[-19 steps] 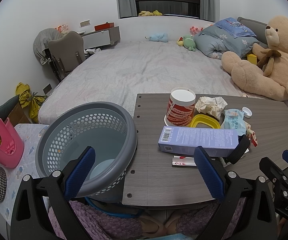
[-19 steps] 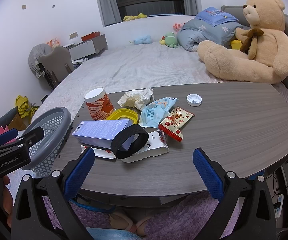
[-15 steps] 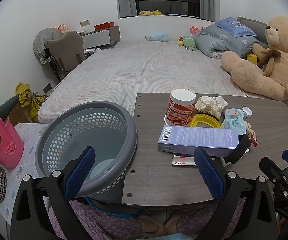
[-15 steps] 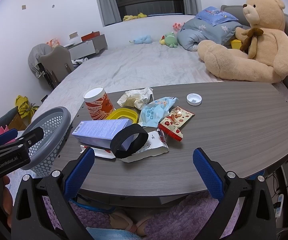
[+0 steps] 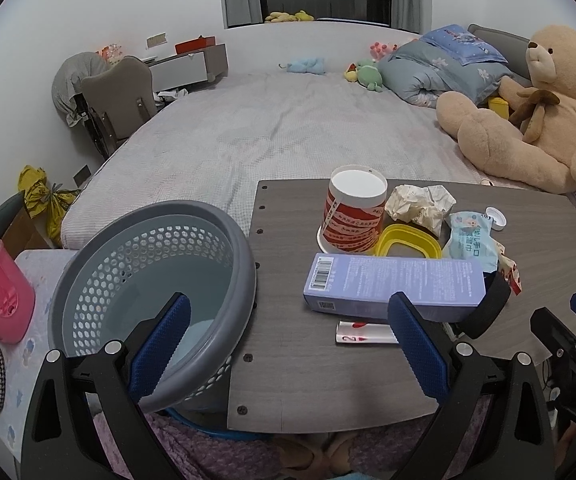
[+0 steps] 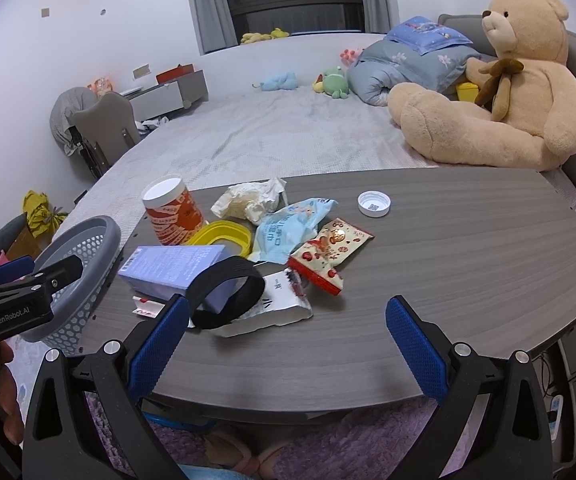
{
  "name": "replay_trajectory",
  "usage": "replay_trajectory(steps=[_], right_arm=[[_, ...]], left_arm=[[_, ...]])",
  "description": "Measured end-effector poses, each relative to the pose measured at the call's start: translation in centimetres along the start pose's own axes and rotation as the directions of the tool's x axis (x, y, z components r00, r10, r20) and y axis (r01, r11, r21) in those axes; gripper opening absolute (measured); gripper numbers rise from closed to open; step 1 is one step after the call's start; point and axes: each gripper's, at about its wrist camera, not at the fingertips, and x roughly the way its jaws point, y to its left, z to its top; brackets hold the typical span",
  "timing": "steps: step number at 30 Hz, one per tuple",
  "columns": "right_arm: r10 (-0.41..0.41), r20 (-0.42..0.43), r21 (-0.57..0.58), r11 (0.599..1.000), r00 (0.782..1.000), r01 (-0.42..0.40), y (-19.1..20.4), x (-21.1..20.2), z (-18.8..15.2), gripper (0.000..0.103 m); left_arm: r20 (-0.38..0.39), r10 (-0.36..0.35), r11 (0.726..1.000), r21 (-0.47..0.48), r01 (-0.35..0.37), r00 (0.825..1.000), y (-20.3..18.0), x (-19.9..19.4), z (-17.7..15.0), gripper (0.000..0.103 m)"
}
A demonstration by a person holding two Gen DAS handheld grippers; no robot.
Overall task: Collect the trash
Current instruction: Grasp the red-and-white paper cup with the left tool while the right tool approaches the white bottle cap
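A heap of trash lies on the dark wood table (image 6: 467,272): a lilac box (image 5: 395,286), a red-and-white cup (image 5: 353,210), a yellow lid (image 5: 407,240), crumpled paper (image 6: 250,200), a blue wipes pack (image 6: 291,228), a red snack wrapper (image 6: 327,252), a black band (image 6: 228,292), a white pouch (image 6: 276,312) and a white cap (image 6: 373,204). A grey perforated basket (image 5: 148,292) stands at the table's left edge. My left gripper (image 5: 288,344) is open, near the front edge between basket and box. My right gripper (image 6: 288,348) is open, short of the pouch.
Behind the table is a bed (image 5: 288,128) with a big teddy bear (image 6: 499,100), a rolled quilt and small plush toys. A pink stool (image 5: 0,292) stands left of the basket. A chair (image 5: 116,100) and a desk are at the far left wall.
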Motion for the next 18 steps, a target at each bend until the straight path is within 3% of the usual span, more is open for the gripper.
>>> replay_trajectory(steps=[6,18], right_arm=[[0.010,0.004,0.016,1.000,1.000,-0.010,-1.9,1.3,0.4,0.097],[0.043,-0.014,0.054,0.998,0.999,-0.042,-4.3,3.9,1.7,0.097]], left_arm=[[-0.002,-0.060,0.998,-0.016,0.060,0.998,-0.8,2.4,2.5,0.095],[-0.052,-0.085,0.996,-0.017,0.085,0.995,-2.8,7.8,5.9,0.094]])
